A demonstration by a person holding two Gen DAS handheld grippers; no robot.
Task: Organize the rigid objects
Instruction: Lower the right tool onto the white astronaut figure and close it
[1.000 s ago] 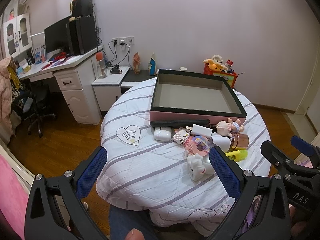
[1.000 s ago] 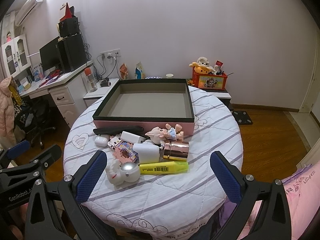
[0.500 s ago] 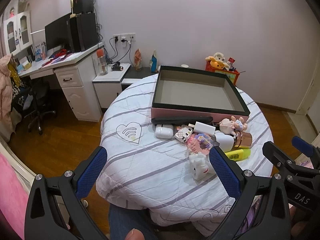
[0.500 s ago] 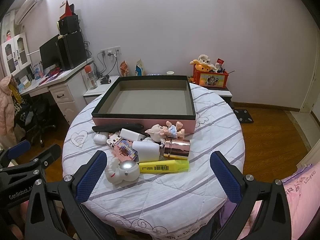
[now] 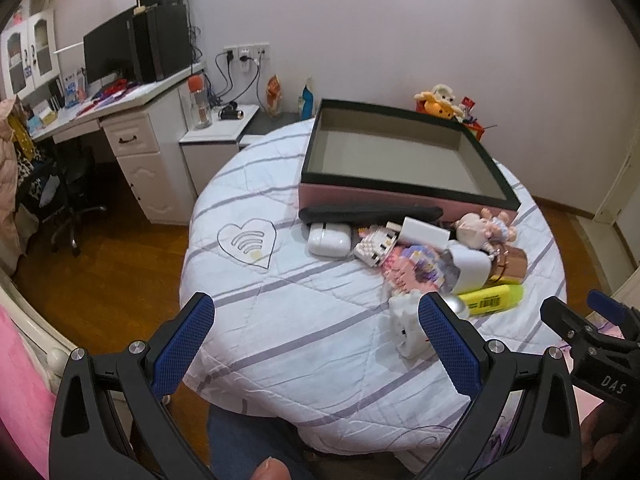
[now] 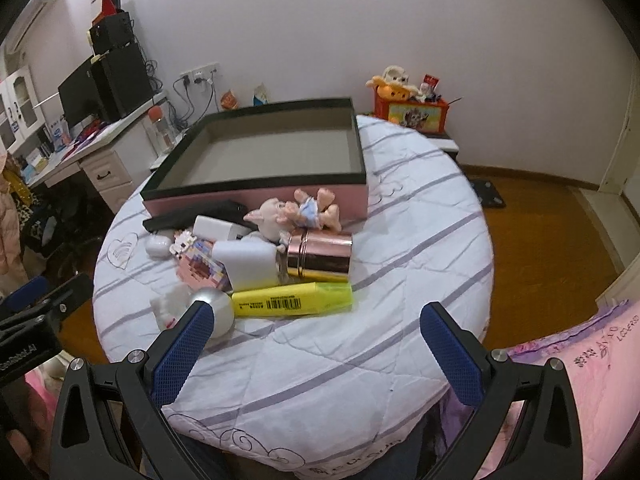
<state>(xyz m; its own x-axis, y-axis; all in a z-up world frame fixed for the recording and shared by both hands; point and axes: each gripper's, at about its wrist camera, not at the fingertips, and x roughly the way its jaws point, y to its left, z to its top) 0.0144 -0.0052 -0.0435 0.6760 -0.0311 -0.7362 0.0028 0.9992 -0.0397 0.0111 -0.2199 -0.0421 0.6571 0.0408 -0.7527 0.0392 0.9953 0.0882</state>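
Note:
An empty pink box with a black rim point(image 5: 400, 198) point(image 6: 256, 196) sits at the far side of the round table. In front of it lies a pile: a yellow highlighter point(image 6: 292, 300) point(image 5: 492, 298), a rose-gold cylinder point(image 6: 320, 256), a white cylinder point(image 6: 250, 266), a pig doll point(image 6: 296, 214), a white earbud case point(image 5: 329, 240), a black flat case point(image 5: 368, 213), brick toys point(image 5: 412, 268) and a white figurine point(image 5: 404, 328). My left gripper point(image 5: 316, 340) is open over the table's near edge. My right gripper point(image 6: 316, 340) is open just short of the highlighter. Both are empty.
The table point(image 5: 280, 320) has a white quilted cover with purple stripes. A desk with a monitor point(image 5: 120, 56) and an office chair point(image 5: 72, 196) stand at the left. An orange toy box point(image 6: 410, 110) stands behind the table. Pink bedding point(image 6: 580, 392) is at the right.
Both grippers have moved forward toward the table; the pile and the box now look larger and nearer. Both stay open and nothing on the table has moved.

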